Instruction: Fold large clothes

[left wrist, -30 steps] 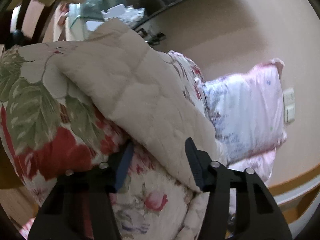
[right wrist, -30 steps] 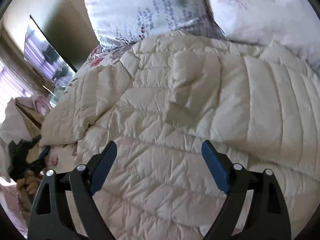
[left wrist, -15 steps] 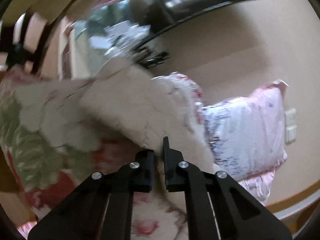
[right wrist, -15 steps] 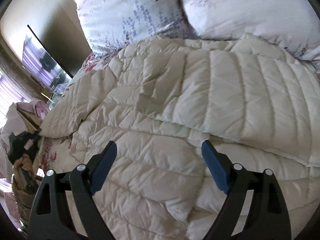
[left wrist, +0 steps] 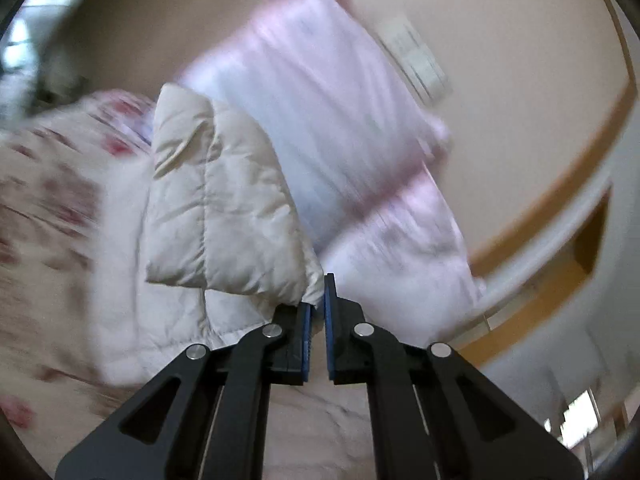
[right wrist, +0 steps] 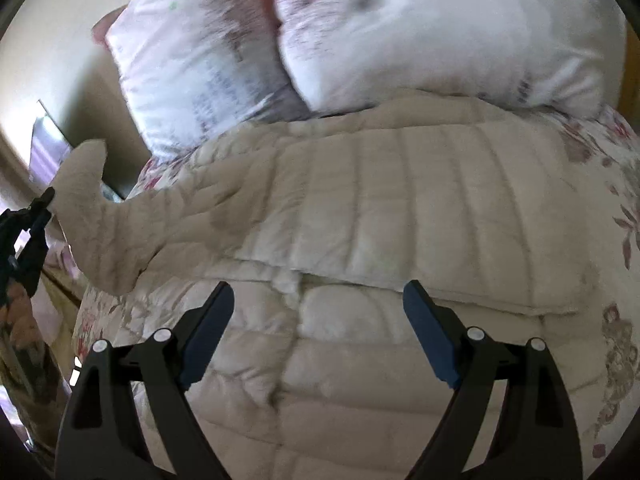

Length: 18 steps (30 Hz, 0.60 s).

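Now the left gripper (left wrist: 318, 304) is pinching the puffy coat's (right wrist: 400, 208) sleeve (left wrist: 224, 208), off to the coat's left. The right gripper (right wrist: 320, 332) is hovering wide open, holding nothing, over its middle.

Your bed (right wrist: 608, 184), under its floral cover, carries the cream quilted coat (right wrist: 400, 216) spread across the middle and two pale floral pillows (right wrist: 440, 32) propped side by side along the head edge, touching the coat.
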### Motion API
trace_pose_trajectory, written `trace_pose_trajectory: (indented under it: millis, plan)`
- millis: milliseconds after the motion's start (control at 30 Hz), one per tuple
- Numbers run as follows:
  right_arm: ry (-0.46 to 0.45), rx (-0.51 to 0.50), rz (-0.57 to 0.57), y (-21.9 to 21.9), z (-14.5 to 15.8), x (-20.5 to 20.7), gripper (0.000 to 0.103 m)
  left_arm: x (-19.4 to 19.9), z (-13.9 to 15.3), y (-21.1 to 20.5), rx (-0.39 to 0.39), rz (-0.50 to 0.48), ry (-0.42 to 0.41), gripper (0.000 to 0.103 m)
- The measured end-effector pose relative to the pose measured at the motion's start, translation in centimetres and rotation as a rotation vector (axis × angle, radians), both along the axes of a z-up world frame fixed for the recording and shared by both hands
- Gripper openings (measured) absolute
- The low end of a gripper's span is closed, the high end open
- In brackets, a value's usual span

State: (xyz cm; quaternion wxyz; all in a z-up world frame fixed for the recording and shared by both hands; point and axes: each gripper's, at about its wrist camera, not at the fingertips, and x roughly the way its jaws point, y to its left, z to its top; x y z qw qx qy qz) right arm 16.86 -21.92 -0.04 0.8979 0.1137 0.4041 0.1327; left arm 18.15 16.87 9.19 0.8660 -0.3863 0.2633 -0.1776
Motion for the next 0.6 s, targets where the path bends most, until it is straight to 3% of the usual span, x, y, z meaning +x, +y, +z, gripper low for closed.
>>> trace_pose_trajectory:
  millis: [167,333,400,433,467,600]
  plan:
    - [0.015,0.016,-0.067,-2.8,-0.8,-0.1,0.087,2.4,-2.0,-8.9,0.039,-0.209,0.064,0.004]
    - [0.021,0.013,-0.109,-4.4,-1.3,0.0,0.087,3.6,-5.0,-16.0,0.155,-0.398,0.147,0.006]
    - [0.020,0.013,-0.117,-4.6,-1.4,-0.1,0.087,3.5,-5.7,-17.4,0.193,-0.451,0.173,0.026]
    - [0.019,0.015,-0.117,-4.7,-1.4,0.0,0.087,3.1,-5.9,-17.8,0.201,-0.469,0.177,0.051]
    - [0.018,0.016,-0.114,-4.6,-1.3,0.0,0.087,2.8,-5.9,-17.8,0.200,-0.479,0.169,0.066]
    - [0.003,0.011,-0.068,-3.1,-0.9,0.1,0.087,0.9,-4.5,-15.3,0.187,-0.479,0.102,0.072]
